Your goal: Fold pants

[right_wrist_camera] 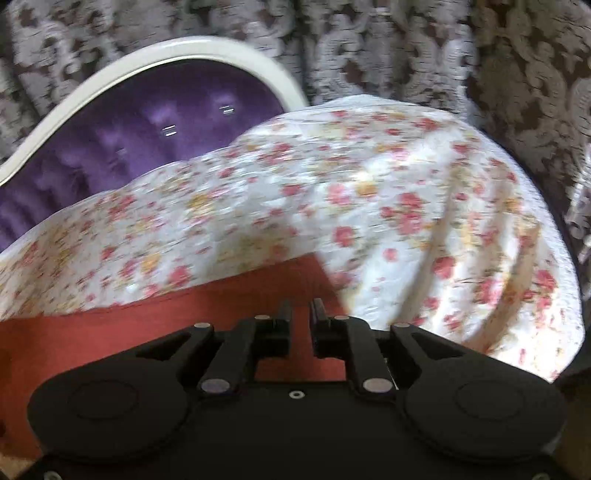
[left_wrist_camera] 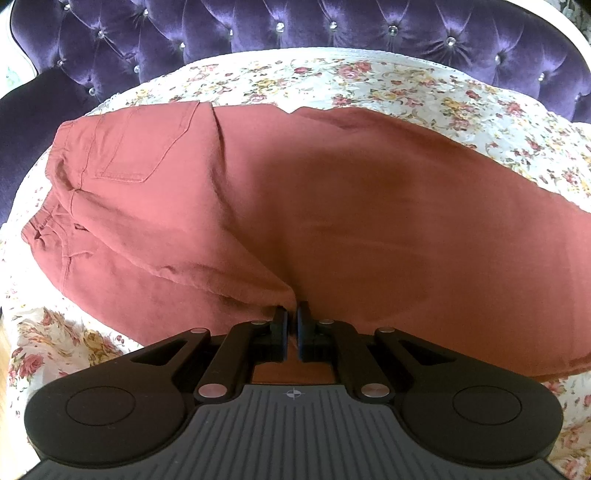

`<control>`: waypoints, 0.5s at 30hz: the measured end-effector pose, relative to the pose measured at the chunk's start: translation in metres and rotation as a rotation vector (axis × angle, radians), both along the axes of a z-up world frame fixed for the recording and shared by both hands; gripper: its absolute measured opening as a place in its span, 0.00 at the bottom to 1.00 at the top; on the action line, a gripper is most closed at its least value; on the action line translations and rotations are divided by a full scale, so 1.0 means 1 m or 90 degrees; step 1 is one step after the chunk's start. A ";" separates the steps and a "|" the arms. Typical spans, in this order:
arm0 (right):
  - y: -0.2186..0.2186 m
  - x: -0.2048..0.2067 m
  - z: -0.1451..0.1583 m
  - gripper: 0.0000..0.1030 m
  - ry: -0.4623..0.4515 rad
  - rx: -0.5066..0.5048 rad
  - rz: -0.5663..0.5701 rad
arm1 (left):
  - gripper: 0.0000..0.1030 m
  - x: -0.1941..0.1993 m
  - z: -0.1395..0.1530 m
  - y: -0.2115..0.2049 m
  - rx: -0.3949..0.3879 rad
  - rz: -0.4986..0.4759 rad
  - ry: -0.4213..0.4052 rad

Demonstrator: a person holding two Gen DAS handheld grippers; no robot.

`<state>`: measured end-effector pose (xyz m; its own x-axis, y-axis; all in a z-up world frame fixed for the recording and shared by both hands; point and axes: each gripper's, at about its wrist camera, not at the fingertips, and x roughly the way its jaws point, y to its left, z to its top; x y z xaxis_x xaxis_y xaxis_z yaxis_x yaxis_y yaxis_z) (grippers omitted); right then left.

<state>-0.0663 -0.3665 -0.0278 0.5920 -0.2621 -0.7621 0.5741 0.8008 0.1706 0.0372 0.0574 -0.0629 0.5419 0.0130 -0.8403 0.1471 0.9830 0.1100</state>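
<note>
The rust-red pants (left_wrist_camera: 280,206) lay spread across the floral bedspread (left_wrist_camera: 424,92), waistband end toward the purple tufted headboard (left_wrist_camera: 258,29); the left gripper (left_wrist_camera: 292,325) pinched a fold of the pants at their near edge, jaws nearly together; the right gripper (right_wrist_camera: 299,314) hovered over the pants' far end, narrowly parted, nothing between

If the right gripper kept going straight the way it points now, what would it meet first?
Most likely the red pants just beyond the right gripper, near their edge against the floral cover; blur leaves depth uncertain.
</note>
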 end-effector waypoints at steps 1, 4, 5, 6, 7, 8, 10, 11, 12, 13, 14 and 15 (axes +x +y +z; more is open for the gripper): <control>0.004 0.000 -0.001 0.21 0.000 0.008 0.015 | 0.05 0.000 0.000 0.000 0.001 0.000 0.000; 0.016 0.002 -0.013 0.21 0.029 0.030 0.046 | 0.05 0.000 0.000 0.001 -0.005 0.000 0.001; 0.017 0.004 -0.021 0.21 0.047 0.031 0.045 | 0.05 0.000 0.000 0.002 -0.007 0.000 0.002; 0.015 0.006 -0.029 0.21 0.067 0.038 0.042 | 0.05 0.000 0.000 0.002 -0.008 -0.001 0.003; 0.013 0.008 -0.038 0.21 0.091 0.054 0.035 | 0.05 0.000 0.000 0.003 -0.009 -0.002 0.004; 0.011 0.008 -0.042 0.20 0.095 0.065 0.026 | 0.05 0.000 0.001 0.003 -0.010 -0.003 0.004; 0.013 0.005 -0.036 0.21 0.087 0.062 0.019 | 0.05 -0.003 0.004 0.005 -0.009 -0.006 0.003; 0.015 0.004 -0.031 0.21 0.076 0.063 0.019 | 0.05 -0.005 0.007 0.006 -0.012 -0.008 0.000; 0.017 0.004 -0.026 0.21 0.062 0.065 0.023 | 0.06 -0.007 0.010 0.007 -0.016 -0.010 -0.004; 0.022 0.004 -0.020 0.21 0.052 0.063 0.030 | 0.06 -0.010 0.014 0.010 -0.023 -0.013 -0.008; 0.028 0.006 -0.014 0.21 0.043 0.057 0.040 | 0.06 -0.011 0.018 0.012 -0.030 -0.013 -0.011; 0.036 0.009 -0.007 0.21 0.034 0.049 0.053 | 0.07 -0.012 0.022 0.015 -0.040 -0.016 -0.011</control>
